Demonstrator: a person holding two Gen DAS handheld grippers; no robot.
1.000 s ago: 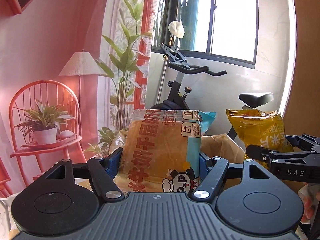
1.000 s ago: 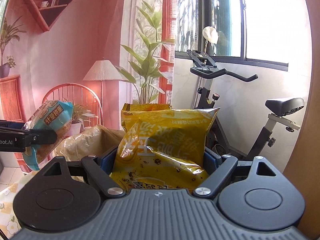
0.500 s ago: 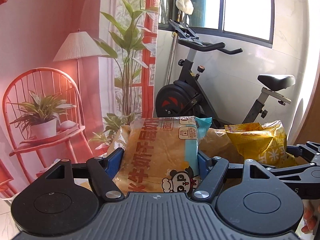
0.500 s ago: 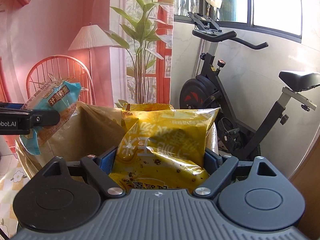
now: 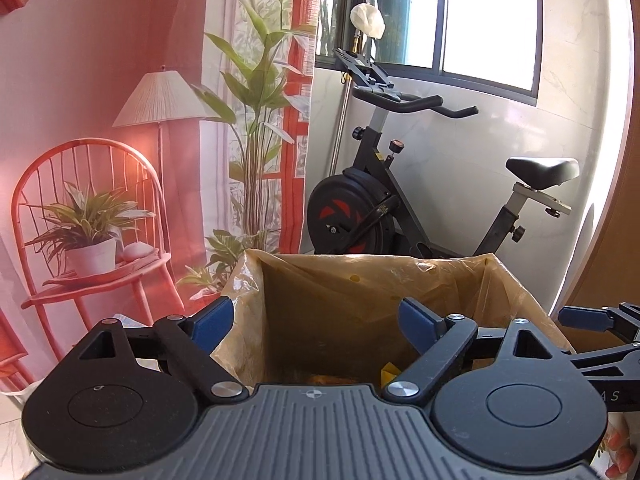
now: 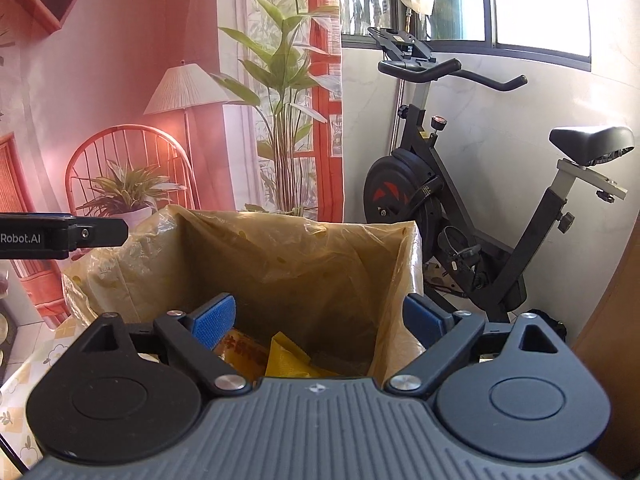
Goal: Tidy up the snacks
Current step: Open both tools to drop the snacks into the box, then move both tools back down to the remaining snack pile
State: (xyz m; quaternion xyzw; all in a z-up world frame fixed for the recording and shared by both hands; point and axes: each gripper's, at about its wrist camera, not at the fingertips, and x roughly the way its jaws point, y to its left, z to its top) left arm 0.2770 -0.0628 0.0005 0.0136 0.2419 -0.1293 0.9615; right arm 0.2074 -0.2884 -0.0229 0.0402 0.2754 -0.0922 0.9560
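A box lined with a yellowish plastic bag (image 5: 360,292) stands right in front of both grippers; it also shows in the right wrist view (image 6: 304,264). My left gripper (image 5: 316,316) is open and empty above the box mouth. My right gripper (image 6: 320,320) is open and empty above the same box. The orange bread pack (image 6: 244,352) and the yellow snack bag (image 6: 288,356) lie in the bottom of the box. A sliver of the yellow bag (image 5: 390,372) and the bread pack (image 5: 328,379) shows in the left wrist view.
An exercise bike (image 5: 400,200) stands behind the box, by the window. A pink printed backdrop (image 5: 92,216) hangs at the left. A floral tablecloth (image 6: 24,380) covers the table at lower left. A brown panel (image 6: 616,320) rises at the right.
Both grippers opened over the box. The bread pack and the yellow snack bag left the jaws and now lie inside the box. Both views tilted down towards the box.
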